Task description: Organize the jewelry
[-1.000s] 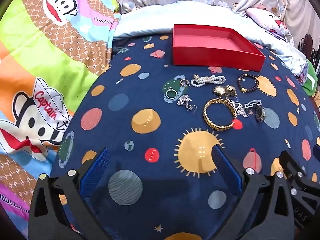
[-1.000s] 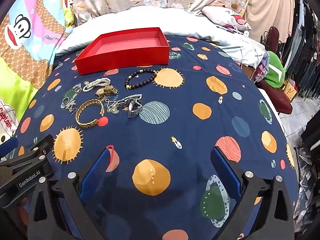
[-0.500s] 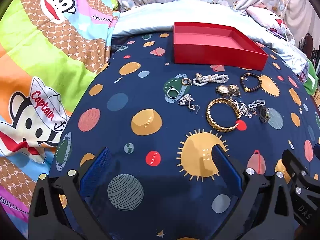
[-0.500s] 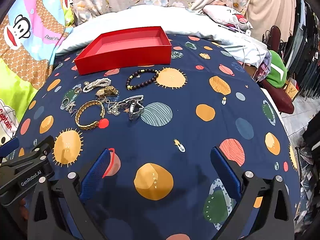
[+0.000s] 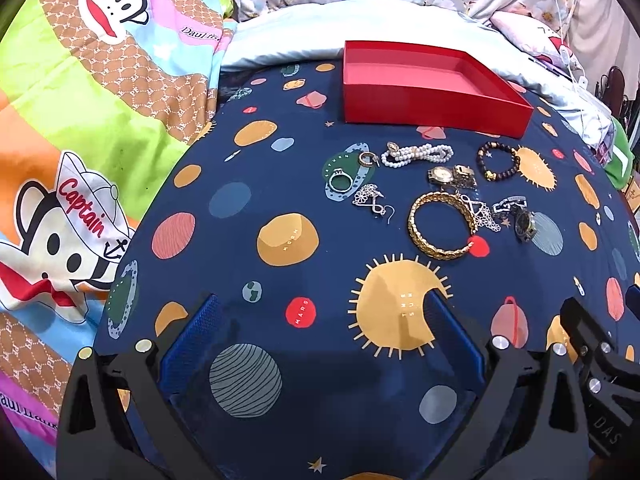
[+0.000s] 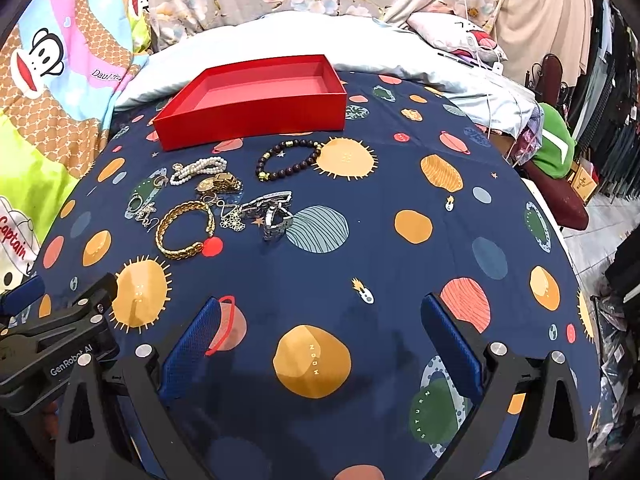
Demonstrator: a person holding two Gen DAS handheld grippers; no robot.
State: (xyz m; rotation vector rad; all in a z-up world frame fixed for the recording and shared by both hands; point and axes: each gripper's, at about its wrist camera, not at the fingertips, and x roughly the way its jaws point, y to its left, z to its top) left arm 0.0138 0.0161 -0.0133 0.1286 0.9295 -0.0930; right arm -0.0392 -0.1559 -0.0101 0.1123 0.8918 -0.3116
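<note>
Left tool [image 5: 324, 332]: spread wide, held nothing, lower frame.
Right tool [image 6: 320, 336]: spread wide, held nothing.
Jewelry: gold chain bangle [image 5: 440, 226], white pearl bracelet [image 5: 416, 155], dark bead bracelet [image 6: 288, 161] lay mid-frame on navy planet-print bedspread [image 6: 400, 264].
Open red cardboard box [image 5: 424, 88]: just above them.

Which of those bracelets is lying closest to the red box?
The dark beaded bracelet, just in front of the red box. The gold bracelet lies farther forward; the pearl one sits between.
</note>
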